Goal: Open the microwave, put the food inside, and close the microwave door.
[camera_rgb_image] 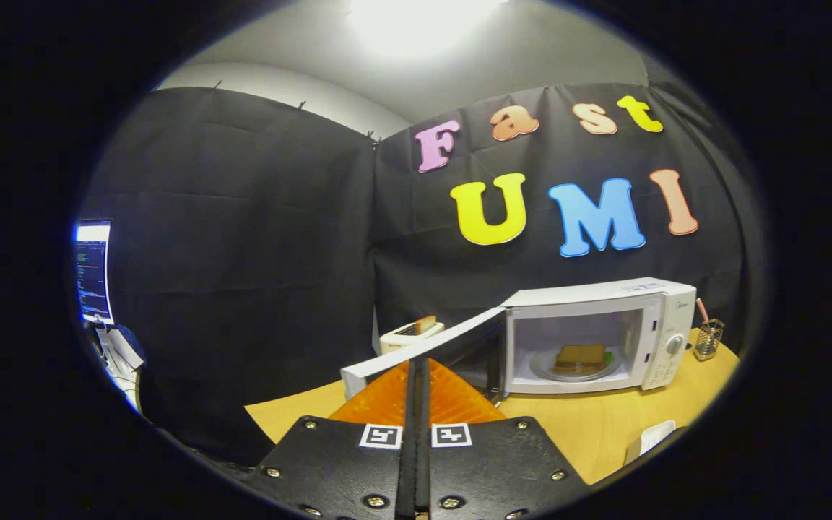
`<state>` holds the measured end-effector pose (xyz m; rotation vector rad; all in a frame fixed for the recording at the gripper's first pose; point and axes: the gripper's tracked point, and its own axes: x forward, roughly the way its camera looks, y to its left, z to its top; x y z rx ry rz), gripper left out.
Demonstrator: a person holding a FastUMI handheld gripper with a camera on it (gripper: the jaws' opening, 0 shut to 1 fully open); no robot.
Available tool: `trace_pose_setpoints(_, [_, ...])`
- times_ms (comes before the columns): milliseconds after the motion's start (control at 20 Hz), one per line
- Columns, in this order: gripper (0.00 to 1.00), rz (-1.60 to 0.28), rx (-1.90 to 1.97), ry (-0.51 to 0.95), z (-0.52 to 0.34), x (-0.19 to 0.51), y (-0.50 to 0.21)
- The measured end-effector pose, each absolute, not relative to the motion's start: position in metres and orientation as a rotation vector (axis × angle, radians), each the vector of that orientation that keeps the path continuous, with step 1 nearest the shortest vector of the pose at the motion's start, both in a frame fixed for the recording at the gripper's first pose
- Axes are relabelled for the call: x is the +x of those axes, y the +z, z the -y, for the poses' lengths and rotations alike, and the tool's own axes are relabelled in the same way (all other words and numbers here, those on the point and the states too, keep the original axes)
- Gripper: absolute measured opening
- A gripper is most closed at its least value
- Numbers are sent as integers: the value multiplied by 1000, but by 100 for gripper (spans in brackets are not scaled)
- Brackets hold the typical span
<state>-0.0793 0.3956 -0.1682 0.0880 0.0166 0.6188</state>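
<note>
A white microwave (604, 318) stands on the wooden table (589, 433), its door (423, 350) swung wide open towards me. Inside, on the glass turntable (575, 368), lies a brown slab of food (581, 355) with a bit of green beside it. My gripper (417, 368) is shut, its two orange fingers (387, 397) pressed together with nothing between them. The fingertips sit just in front of the open door's outer edge, left of the cavity; whether they touch the door I cannot tell.
A white toaster (410, 334) with a slice in it stands behind the open door. A wire cup with pens (708, 338) sits right of the microwave. A white object (651, 439) lies at the table's near right. A lit monitor (92, 271) glows far left.
</note>
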Motion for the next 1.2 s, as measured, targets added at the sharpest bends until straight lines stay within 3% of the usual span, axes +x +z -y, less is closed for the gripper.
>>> trace_pose_setpoints(300, [1, -47, 113, 701, -473, -99, -163])
trace_pose_setpoints(600, [1, -88, 79, 618, -502, -81, -183])
trace_pose_setpoints(1200, [1, -43, 76, 485, -421, -70, -184])
